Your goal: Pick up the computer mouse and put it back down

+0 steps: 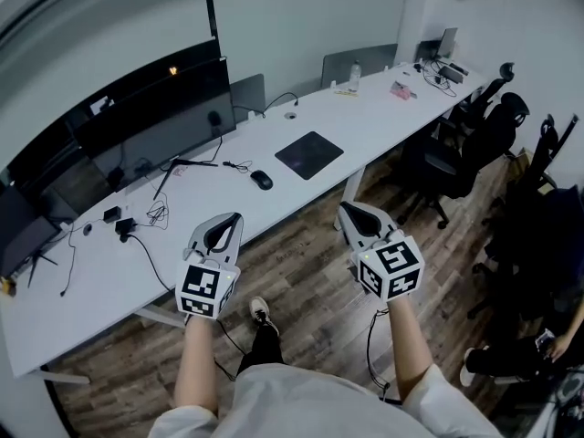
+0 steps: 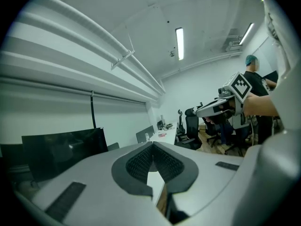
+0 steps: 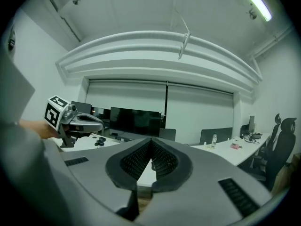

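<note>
1. The mouse [image 1: 262,180] lies on the white desk [image 1: 383,121], at 8 o'clock of the dark pad [image 1: 309,154].
2. Both grippers hang well short of it. The left gripper [image 1: 227,219] has it at 1 o'clock and the right gripper [image 1: 350,210] at 11 o'clock, each with jaws closed on nothing.
3. This looks like the approach. Next, one gripper must open and reach forward and down.
4. Only the head view shows the mouse plainly. The right gripper view may show it as a dark speck.

Left gripper [image 2: 153,143] matt plastic; desk [image 1: 383,117] smooth; floor [image 1: 310,281] wood.
</note>
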`<state>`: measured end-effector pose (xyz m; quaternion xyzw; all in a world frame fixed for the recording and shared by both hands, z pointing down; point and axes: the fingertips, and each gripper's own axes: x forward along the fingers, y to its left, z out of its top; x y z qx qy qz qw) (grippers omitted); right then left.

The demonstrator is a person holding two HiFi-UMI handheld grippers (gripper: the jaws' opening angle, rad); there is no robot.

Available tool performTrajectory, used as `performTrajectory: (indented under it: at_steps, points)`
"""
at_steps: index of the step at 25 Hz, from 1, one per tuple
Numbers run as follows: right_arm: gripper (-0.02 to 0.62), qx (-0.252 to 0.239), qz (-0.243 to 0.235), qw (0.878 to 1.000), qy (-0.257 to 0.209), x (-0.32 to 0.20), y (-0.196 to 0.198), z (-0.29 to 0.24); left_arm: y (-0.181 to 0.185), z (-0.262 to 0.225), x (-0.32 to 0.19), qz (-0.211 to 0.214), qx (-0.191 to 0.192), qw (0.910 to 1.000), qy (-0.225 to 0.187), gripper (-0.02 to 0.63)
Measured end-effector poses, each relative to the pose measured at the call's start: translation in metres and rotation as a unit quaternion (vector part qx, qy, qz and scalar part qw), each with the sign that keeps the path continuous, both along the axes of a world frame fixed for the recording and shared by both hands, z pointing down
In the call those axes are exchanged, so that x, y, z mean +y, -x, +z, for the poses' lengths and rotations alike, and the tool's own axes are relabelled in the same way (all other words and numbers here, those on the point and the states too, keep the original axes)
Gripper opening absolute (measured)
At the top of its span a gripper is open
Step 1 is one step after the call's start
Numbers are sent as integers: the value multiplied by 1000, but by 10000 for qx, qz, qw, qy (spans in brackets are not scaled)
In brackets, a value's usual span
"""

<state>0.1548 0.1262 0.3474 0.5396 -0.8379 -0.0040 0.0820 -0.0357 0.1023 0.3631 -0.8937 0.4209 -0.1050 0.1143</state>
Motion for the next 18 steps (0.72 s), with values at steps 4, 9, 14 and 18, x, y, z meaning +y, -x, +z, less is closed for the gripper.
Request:
performTrajectory:
  at_steps: [4, 9, 14, 18]
  points:
    - [12, -27, -46, 10000, 26, -58, 8, 5, 10, 4, -64, -22, 27, 10000, -26, 17]
    - [12, -123, 24, 9999, 42, -144, 17, -2, 23, 0, -155, -5, 69, 10000, 10, 17]
    - [12, -885, -68, 9953, 386, -227, 28, -7, 42, -2, -238, -11, 105, 9999, 93, 17]
    - [14, -346, 63, 9983, 458, -284, 44, 4, 64, 9, -292, -72, 107, 9997, 220, 17]
